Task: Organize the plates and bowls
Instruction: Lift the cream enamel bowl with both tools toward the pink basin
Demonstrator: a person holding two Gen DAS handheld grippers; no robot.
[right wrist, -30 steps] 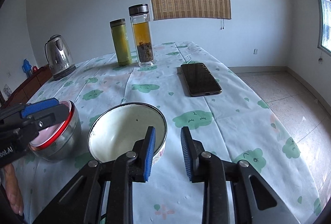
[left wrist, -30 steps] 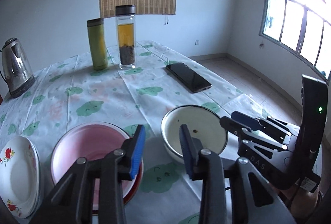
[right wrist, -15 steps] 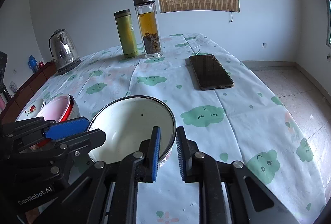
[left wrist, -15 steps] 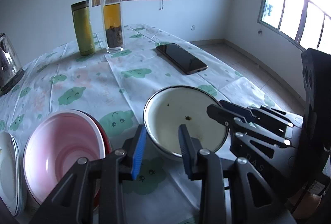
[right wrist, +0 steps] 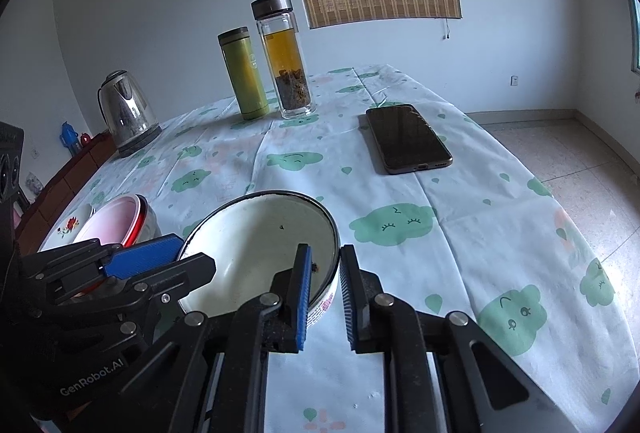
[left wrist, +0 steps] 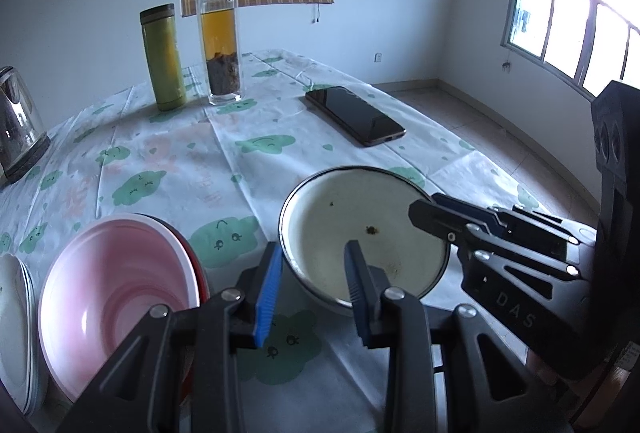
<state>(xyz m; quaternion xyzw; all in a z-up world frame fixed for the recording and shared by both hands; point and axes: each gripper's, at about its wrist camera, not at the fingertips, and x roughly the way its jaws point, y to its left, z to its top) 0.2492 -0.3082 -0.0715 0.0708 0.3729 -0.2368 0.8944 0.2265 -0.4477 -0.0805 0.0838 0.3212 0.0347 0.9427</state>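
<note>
Right wrist: right gripper jaws clamp enamel bowl rim; left gripper half-open.

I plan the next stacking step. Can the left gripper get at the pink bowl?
Probably yes. The left gripper is open, and the pink bowl sits beside it with nothing between. Its jaws straddle the rim of the white bowl, so it should lift clear first.
</note>
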